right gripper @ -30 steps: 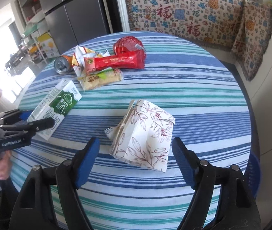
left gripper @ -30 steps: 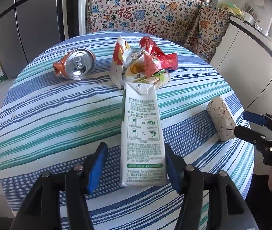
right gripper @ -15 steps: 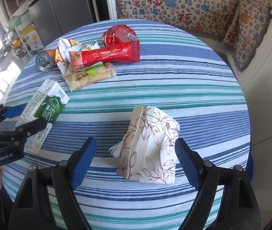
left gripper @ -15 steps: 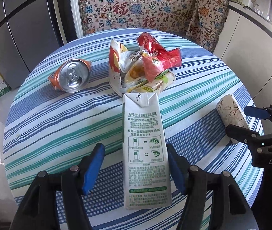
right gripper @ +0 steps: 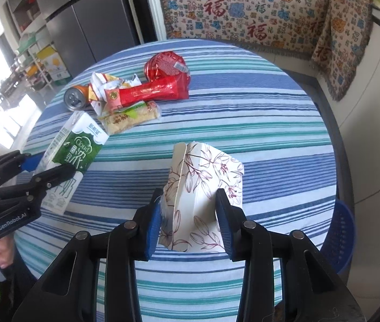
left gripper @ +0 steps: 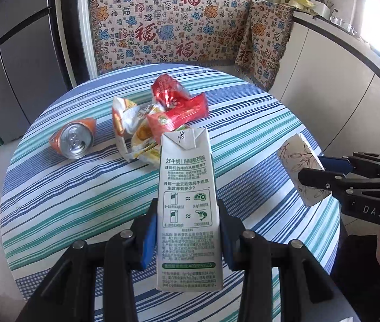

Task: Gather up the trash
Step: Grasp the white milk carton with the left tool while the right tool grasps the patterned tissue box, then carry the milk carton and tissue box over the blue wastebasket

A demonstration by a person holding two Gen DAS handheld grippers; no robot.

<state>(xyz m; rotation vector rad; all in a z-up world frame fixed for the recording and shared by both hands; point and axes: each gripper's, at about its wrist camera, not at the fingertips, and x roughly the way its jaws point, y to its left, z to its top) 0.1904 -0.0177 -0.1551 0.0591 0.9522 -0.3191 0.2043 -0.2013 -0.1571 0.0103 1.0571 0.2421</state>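
Observation:
A green-and-white milk carton (left gripper: pixel 185 161) sits between the blue pads of my left gripper (left gripper: pixel 187 214). The jaws are closing and the pads press on its sides; it hangs tilted just above the striped table (left gripper: pixel 55 201). In the right wrist view the same carton (right gripper: pixel 80 145) shows in the left gripper (right gripper: pixel 50 165) at the table's left edge. My right gripper (right gripper: pixel 190 204) is closing on a white floral paper box (right gripper: pixel 206 169), pads pinching its sides. From the left wrist view that floral box (left gripper: pixel 297 155) and the right gripper (left gripper: pixel 313 169) are at the table's right edge.
A crushed orange can (left gripper: pixel 73 141) lies on its side at the left. Red and yellow snack wrappers (left gripper: pixel 173 107) are piled at the table's middle. A blue basket (right gripper: pixel 340 236) stands on the floor beside the table's right rim. A patterned cloth (left gripper: pixel 173 29) hangs behind the table.
Both pairs of jaws have come in from wide apart onto their items. The left gripper has risen with the milk carton. The floral box is squeezed narrower.

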